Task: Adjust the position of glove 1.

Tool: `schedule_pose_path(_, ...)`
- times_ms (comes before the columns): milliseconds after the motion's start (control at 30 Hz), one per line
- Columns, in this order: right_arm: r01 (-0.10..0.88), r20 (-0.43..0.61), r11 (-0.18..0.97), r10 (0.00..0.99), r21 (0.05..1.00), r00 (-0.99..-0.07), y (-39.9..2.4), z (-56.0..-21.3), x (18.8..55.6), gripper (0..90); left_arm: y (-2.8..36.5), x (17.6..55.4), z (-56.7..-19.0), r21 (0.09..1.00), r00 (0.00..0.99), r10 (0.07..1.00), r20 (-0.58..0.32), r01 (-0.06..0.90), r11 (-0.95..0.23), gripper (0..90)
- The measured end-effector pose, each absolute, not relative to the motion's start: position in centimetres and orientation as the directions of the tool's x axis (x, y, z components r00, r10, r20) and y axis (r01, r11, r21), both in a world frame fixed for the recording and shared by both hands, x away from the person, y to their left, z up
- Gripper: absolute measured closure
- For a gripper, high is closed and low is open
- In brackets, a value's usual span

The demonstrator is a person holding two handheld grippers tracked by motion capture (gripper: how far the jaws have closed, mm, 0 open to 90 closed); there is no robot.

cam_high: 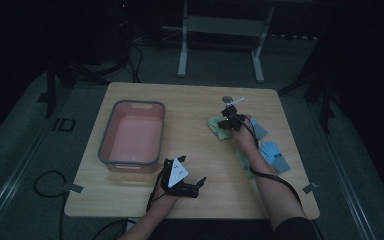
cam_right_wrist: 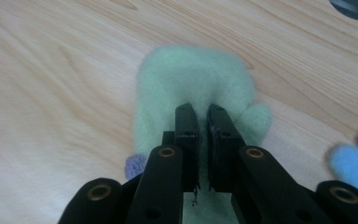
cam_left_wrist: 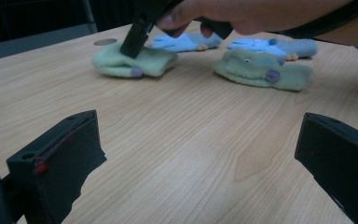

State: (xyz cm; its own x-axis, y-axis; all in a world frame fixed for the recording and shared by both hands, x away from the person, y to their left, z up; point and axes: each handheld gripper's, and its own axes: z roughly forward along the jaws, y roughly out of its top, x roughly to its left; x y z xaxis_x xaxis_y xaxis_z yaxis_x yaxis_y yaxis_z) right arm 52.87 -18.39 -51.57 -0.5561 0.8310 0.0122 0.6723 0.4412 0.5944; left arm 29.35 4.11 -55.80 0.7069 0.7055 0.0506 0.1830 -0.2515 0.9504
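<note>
Pale green mitten (cam_right_wrist: pixel 193 88) flat on the light wooden worktop (cam_high: pixel 195 150), right of centre and toward the far side — pinched at its middle by the right tongs (cam_right_wrist: pixel 204 116), jaws drawn nearly together with a fold of the fleece caught between them. Small purple tag at the mitten's near edge, thumb sticking out to one side. Seen from the left gripper view, same mitten (cam_left_wrist: pixel 135 63) under the black tong tip, fingers of the right hand (cam_left_wrist: pixel 223 14) wrapped round the handle above it.

Just near of it, a second green mitten (cam_left_wrist: pixel 261 70) with a purple button, lying loose. Two light blue gloves further right — one (cam_high: pixel 275 156) near the worktop's right edge, the other (cam_high: pixel 258 129) partly behind the right forearm. A round hole (cam_high: pixel 227 99) in the worktop just beyond the gripped mitten.

Left tongs (cam_high: pixel 192 186) low over the near middle of the worktop, spread wide, nothing between the jaws, well apart from the mittens. Pink tub with a grey rim (cam_high: pixel 131 134) on the left, bare inside.
</note>
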Motion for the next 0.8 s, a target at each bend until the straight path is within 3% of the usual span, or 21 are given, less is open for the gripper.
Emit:
schedule_pose_path(233,0.685,0.093,0.341,0.854,0.644,-0.512,-18.4,-48.2,49.6,84.5,4.1,29.3,-55.8,0.95,0.704,0.707,0.058,0.18,-0.257,0.5)
schedule_pose_path(567,0.692,0.097,0.234,0.91,0.683,-0.404,-17.8,-44.9,44.5,84.5,4.0,29.2,-55.8,0.949,0.705,0.706,0.069,0.173,-0.266,0.5)
schedule_pose_path(800,0.715,0.119,0.181,0.93,0.675,-0.348,-17.1,-45.8,41.4,84.5,4.0,29.2,-55.8,0.949,0.704,0.707,0.068,0.173,-0.264,0.5)
